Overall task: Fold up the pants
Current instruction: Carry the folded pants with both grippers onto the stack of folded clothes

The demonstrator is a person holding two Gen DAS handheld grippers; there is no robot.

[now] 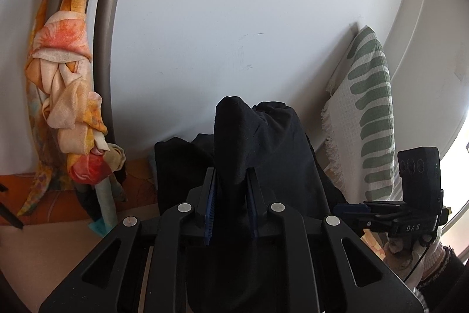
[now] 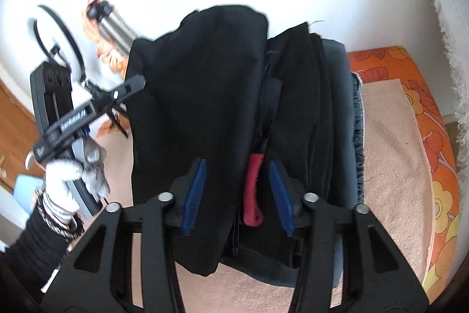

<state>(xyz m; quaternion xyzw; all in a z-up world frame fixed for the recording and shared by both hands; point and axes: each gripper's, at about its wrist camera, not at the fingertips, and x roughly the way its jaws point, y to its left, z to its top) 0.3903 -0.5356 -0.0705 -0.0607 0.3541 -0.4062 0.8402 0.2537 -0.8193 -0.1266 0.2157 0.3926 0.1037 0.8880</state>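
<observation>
Pants (image 2: 205,96): black, I saw them draped on the dark pile, on the peach mat (image 2: 390,154).
Left gripper (image 1: 231,189): pinched 1 fold.
Right gripper (image 2: 237,192): jaws parted, cloth loose between.
Progress: I judged 1 fold laid, release and smoothing left.

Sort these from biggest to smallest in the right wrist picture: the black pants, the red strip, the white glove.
1. black pants, by far the biggest
2. white glove
3. red strip, though it sits nearer the camera, so this order is unsure
</observation>
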